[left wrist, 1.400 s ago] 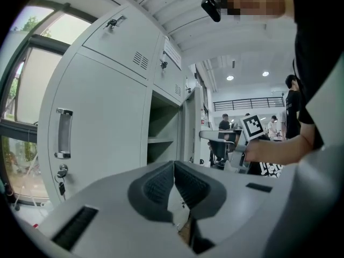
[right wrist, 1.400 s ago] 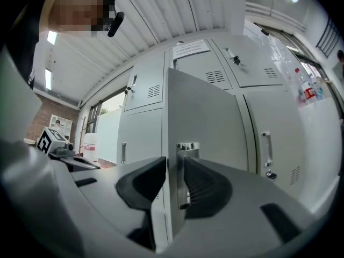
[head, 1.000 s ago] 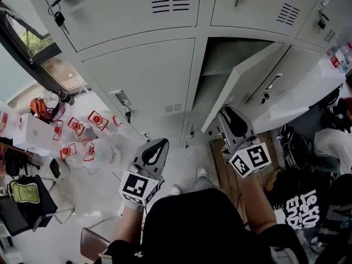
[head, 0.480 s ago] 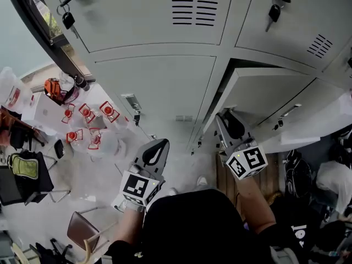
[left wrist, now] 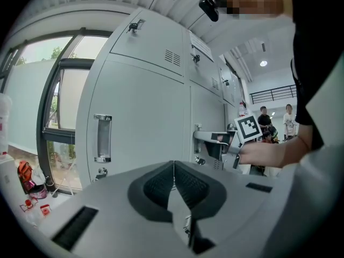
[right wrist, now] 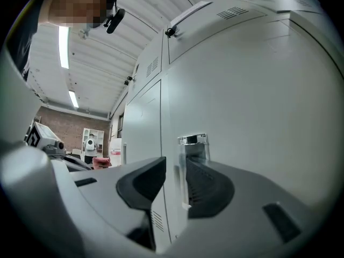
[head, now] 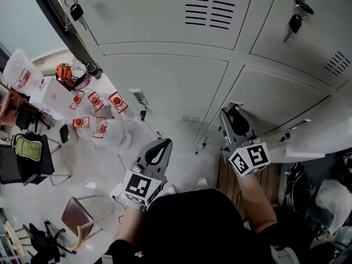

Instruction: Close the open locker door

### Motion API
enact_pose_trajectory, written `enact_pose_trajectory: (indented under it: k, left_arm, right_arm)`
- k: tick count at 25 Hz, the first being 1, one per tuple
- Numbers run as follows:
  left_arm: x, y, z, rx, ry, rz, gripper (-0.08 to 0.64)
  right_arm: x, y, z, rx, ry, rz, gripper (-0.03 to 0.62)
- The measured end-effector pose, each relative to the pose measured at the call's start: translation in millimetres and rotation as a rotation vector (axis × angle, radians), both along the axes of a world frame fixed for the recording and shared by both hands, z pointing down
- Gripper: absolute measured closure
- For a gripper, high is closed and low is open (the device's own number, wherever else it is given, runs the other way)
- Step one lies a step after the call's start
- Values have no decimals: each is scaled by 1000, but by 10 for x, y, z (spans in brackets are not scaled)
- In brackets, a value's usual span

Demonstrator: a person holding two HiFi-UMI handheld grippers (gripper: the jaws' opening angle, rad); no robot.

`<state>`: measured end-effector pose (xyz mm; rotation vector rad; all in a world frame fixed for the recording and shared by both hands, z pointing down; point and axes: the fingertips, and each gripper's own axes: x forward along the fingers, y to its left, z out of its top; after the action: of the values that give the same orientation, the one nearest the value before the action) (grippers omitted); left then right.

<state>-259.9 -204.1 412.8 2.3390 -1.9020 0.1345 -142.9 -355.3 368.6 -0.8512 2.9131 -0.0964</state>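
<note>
The grey locker door [head: 275,95] in the lower middle column lies almost flush with the lockers around it. My right gripper [head: 231,114] is at the door's left edge, beside the recessed handle [right wrist: 192,141]. In the right gripper view the door's thin edge lip [right wrist: 181,187] stands between the two jaws, which are closed in on it. The door's face [right wrist: 258,106] fills that view's right half. My left gripper [head: 159,147] hangs lower left, away from the lockers. It is shut and empty, its pads meeting [left wrist: 173,172].
A neighbouring door with a handle [head: 138,98] is shut. Keys hang from the upper lockers [head: 76,11] [head: 295,22]. Another door panel [head: 308,139] stands out at the right. Red-capped water bottles [head: 93,120], bags [head: 30,147] and a chair [head: 77,216] sit on the floor at left.
The door has swung from wide open to nearly flush, with my right gripper moving in along with its edge. The left gripper has kept its place.
</note>
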Motion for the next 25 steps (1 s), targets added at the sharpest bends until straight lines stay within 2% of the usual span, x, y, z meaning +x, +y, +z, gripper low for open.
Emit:
enact_pose_trajectory:
  k: [6, 12, 20, 25]
  left_arm:
    - [-7, 15, -1, -3, 3, -28, 537]
    - [15, 25, 2, -1, 10, -33, 537]
    - [62, 68, 0, 2, 15, 14, 537]
    - [139, 85, 1, 9, 15, 91, 537]
  right_arm:
    - [-43, -28, -8, 35, 24, -6, 471]
    - [-50, -16, -6, 28, 29, -16, 468]
    - [82, 38, 66, -27, 15, 19, 443]
    - [299, 193, 79, -27, 21, 93, 443]
